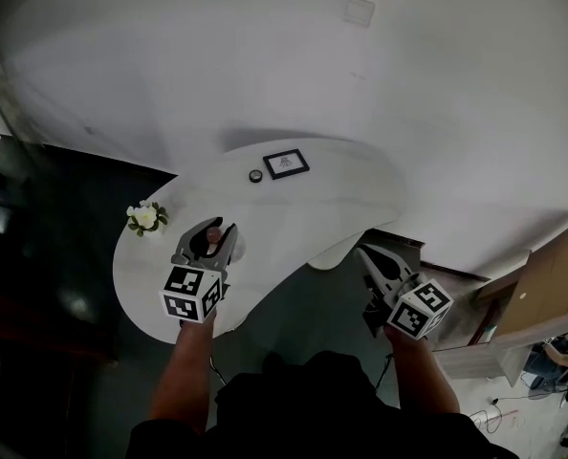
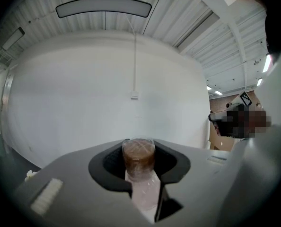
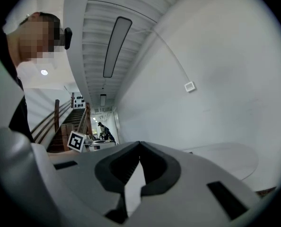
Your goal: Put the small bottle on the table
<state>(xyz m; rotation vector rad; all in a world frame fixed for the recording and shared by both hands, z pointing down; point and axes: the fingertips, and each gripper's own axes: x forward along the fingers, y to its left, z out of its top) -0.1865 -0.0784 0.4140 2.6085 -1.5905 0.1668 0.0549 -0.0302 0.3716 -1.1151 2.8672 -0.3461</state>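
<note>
The left tool grips the small bottle upright, apparently above the near part of the white tabletop, while the right tool hangs clenched and empty beside the edge, so setting down and letting go remain.

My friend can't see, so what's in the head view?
The left gripper holds a small clear brown-capped bottle over a curved white table with white flowers and a black picture frame. The right gripper hangs shut off its edge.
</note>
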